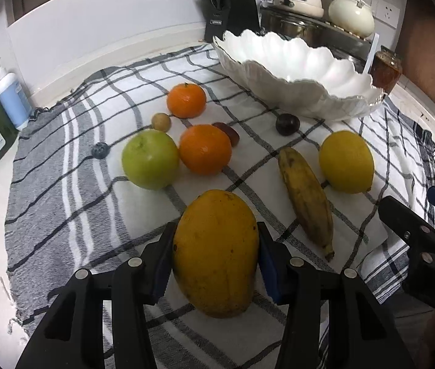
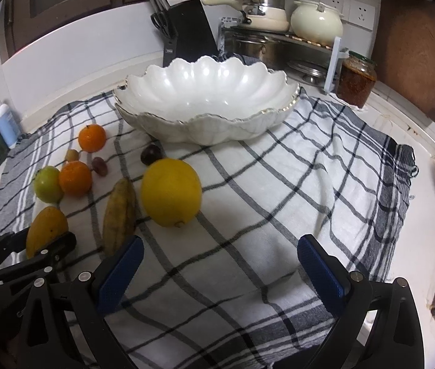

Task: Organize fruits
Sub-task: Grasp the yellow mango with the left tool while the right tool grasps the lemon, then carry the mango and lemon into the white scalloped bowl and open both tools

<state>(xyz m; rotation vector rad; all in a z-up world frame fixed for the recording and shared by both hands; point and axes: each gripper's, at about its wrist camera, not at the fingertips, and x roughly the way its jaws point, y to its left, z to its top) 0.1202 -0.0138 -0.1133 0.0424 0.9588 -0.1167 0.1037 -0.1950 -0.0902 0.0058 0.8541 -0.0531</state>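
In your left wrist view, your left gripper [image 1: 216, 264] was clamped on the mango [image 1: 216, 253], a pad pressing each flank as it lay on the cloth [image 1: 64, 184]; banana [image 1: 306, 203] and lemon [image 1: 346, 161] lay just to its right, apple [image 1: 150, 160] and oranges [image 1: 205, 149] beyond, and the bowl [image 1: 294, 70] sat at the far edge. In your right wrist view, your right gripper [image 2: 219, 272] stood wide open over bare cloth, touching nothing, with clear room ahead up to the lemon and bowl.
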